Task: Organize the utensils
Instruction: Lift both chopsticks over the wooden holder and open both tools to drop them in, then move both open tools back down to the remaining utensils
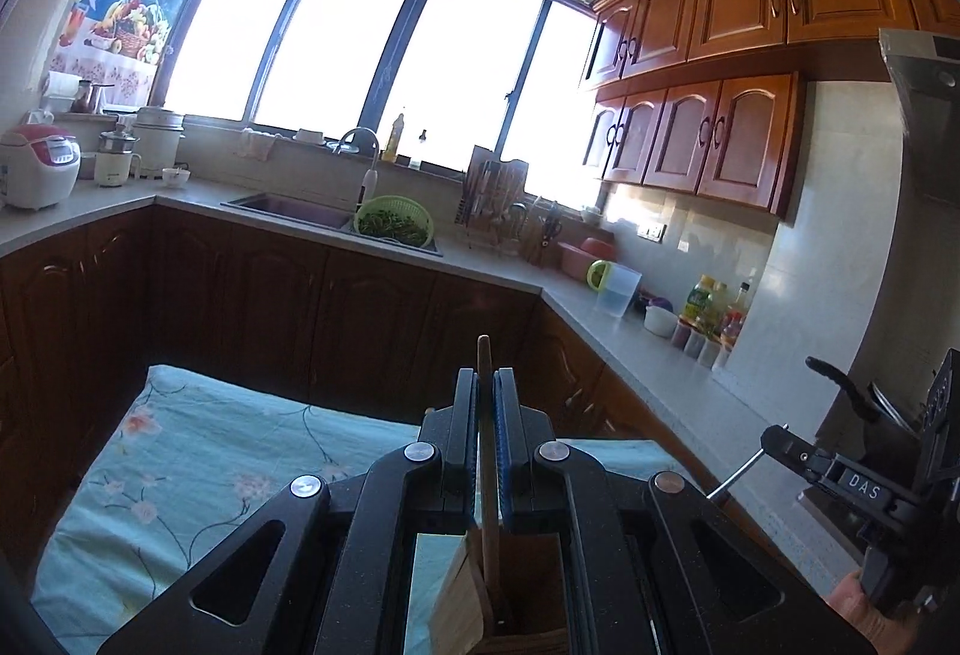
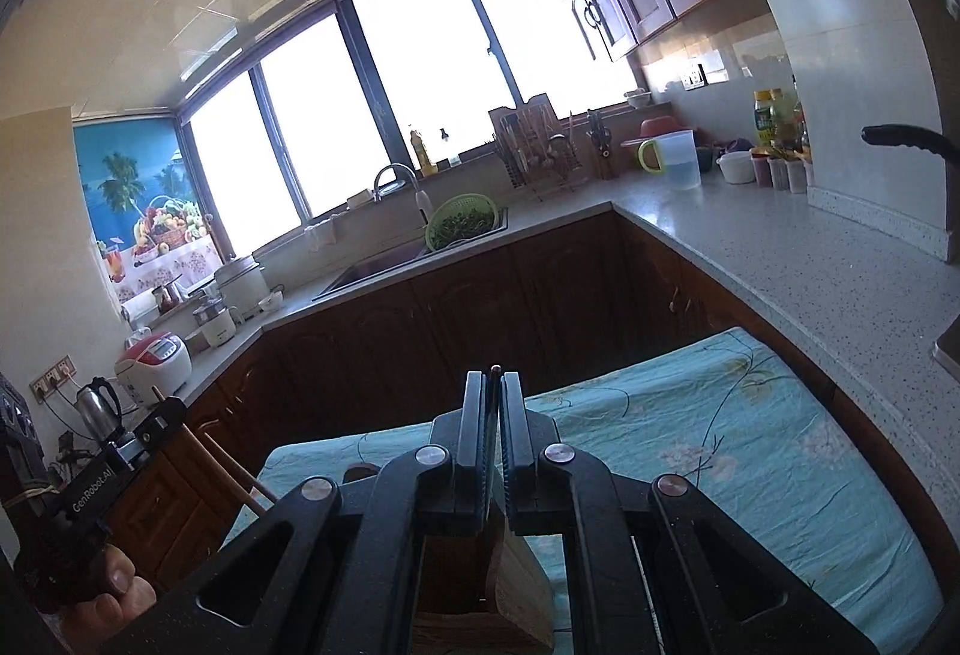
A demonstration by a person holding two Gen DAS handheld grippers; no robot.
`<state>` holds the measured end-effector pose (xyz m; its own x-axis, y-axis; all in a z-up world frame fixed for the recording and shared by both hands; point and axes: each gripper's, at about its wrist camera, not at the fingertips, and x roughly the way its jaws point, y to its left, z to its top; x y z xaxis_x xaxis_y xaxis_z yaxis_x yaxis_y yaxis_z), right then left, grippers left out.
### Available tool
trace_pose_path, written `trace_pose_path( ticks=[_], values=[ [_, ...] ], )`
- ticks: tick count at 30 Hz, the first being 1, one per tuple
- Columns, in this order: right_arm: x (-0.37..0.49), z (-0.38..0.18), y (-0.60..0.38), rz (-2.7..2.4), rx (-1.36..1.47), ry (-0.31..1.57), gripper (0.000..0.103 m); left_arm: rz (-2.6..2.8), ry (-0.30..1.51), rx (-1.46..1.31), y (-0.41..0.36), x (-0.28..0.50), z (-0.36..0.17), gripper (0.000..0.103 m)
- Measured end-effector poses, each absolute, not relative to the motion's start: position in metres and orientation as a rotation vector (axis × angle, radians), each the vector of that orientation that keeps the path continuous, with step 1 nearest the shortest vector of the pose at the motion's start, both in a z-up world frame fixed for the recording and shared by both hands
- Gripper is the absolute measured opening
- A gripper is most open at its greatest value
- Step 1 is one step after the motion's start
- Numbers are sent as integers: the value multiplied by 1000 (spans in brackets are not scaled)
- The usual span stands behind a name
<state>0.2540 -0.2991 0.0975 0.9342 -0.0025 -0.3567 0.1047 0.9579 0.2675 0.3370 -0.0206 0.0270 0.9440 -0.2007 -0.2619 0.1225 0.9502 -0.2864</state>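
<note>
Slippage is the risk: each claw, left (image 1: 486, 385) and right (image 2: 493, 385), pinches 1 thin utensil, a wooden stick (image 1: 485, 355) and a dark rod (image 2: 494, 370), above the wooden holder (image 1: 516, 583), whose rim could snag either.

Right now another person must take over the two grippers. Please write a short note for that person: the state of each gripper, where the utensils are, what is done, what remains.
Left gripper: shut on a wooden stick-like utensil, whose lower end reaches into the wooden holder.
Right gripper: shut on a thin dark utensil; its type cannot be told.
The holder stands on the blue floral cloth, directly under both grippers.
Done: both utensils picked up and brought over the holder.
Left: lower each into the holder, open the jaws, withdraw. No other loose utensils show on the cloth.
</note>
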Motion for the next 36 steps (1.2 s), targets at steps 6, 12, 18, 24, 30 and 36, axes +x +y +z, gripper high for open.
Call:
trace_pose_path(
  ticks=[6,12,18,24,30,36],
  values=[
    [261,84,-293,-41,269,409,5,-167,349,-241,-31,352,13,5],
    [262,86,-292,-48,268,415,5,-170,365,-246,-24,360,26,5],
    [264,87,-294,-43,281,426,11,-175,385,-243,-14,352,30,6],
    [247,95,-301,-22,328,374,64,-177,376,-257,-3,334,38,46],
    [210,104,-310,-15,393,305,92,-151,373,-279,14,298,41,74],
    [171,94,-313,-16,412,310,100,-131,405,-300,30,255,32,78]
  ],
)
